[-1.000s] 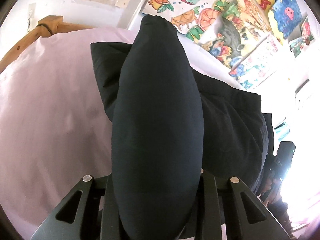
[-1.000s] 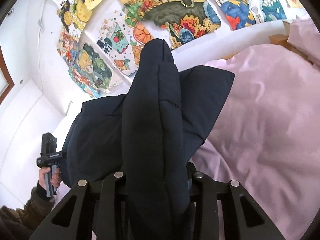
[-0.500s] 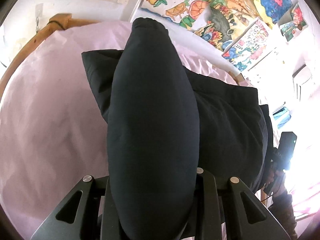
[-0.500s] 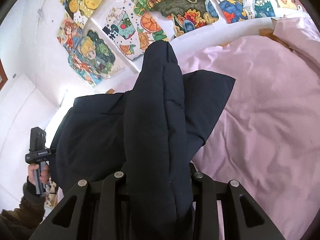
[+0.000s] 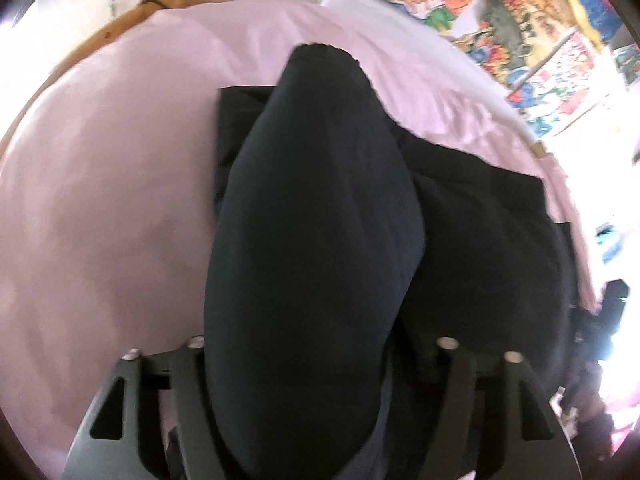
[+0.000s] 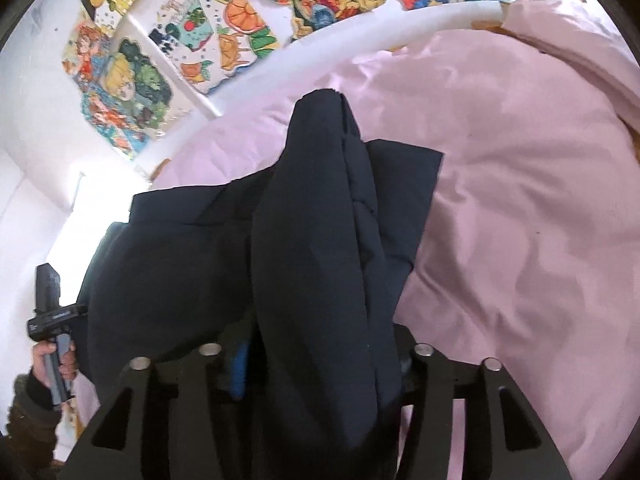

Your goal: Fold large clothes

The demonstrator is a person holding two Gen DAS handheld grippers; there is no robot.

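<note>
Jacket (image 5: 480, 240) is the big thing being folded: a dark, puffy one lying on a pink bed sheet (image 5: 100, 220). Most of it is flat on the bed just past both tongs. One long puffy part, maybe a sleeve or a side flap (image 5: 312, 240), runs from between the fingers of each tong out over the flat part. I cannot tell for sure which part it is.

The left tong (image 5: 316, 344) has its fingers spreading apart right now. The puffy part is between them, but there is a gap on the right side, so they do not squeeze it. The right tong (image 6: 316, 348) is spreading too. The cloth (image 6: 320, 240) lies between its fingers, with a gap on each side. So it looks like both are letting go.

In the right tong's view, the person's other hand (image 6: 56, 364) holds the left tong's handle, off to the left of the jacket.

I think one fold is almost done, because the puffy part is lying over the middle of the jacket. The jacket looks wide and lumpy. I think more folds are needed to make it small and neat, and the top may need a pat to make it flat.

Bright pictures (image 6: 240, 20) hang on the wall far past the tongs.
</note>
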